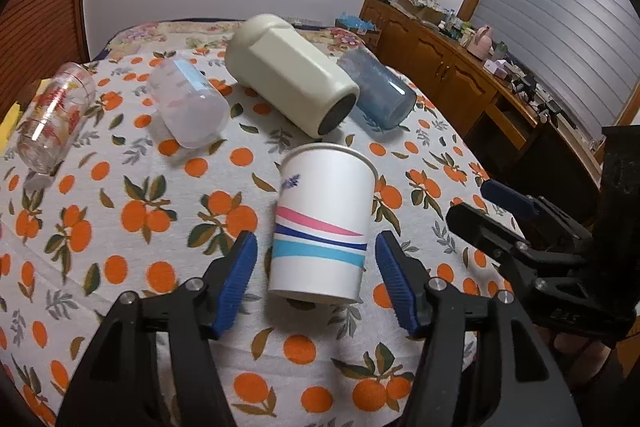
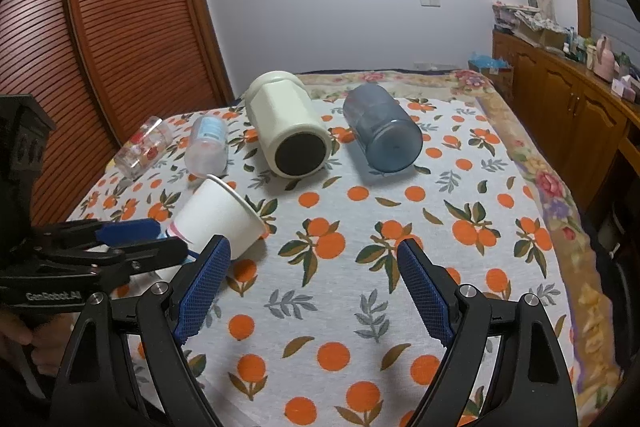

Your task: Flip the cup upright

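Left gripper [image 1: 316, 259] with jaws spread either side of the paper cup [image 1: 324, 223] — not touching it, cup tilted on the orange-print tablecloth [image 2: 360, 267], right gripper [image 2: 314, 279] apart over bare cloth, beyond — cream jar [image 1: 288, 79], blue tumbler [image 1: 378, 93], frosted cup [image 1: 188, 103], printed glass [image 1: 56, 115] all lying on their sides.

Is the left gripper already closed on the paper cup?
No: the left gripper is open, its pads apart from the paper cup.
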Available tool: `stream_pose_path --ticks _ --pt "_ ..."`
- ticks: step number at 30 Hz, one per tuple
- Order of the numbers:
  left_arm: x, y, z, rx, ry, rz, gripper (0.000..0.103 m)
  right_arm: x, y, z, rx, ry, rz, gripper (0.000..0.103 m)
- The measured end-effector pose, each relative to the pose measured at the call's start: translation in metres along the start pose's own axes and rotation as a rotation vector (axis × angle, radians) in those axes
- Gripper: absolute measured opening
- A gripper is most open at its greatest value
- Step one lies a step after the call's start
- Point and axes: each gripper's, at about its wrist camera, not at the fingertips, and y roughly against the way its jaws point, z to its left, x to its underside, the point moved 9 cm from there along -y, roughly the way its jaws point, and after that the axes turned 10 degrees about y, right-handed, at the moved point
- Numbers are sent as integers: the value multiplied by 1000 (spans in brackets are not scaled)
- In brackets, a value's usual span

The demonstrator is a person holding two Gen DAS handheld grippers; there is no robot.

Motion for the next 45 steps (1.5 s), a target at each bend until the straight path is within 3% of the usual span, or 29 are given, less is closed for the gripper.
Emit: stream_pose_path --ticks 13,23,45 --pt "-20 42 33 -121 -35 -166 79 -10 1 33 -27 19 -4 87" --pt "-14 47 53 -153 -3 -175 79 -12 -12 43 -49 -19 46 86" --pt "-13 49 68 -153 25 -183 79 7 -74 45 -154 -257 282 85"
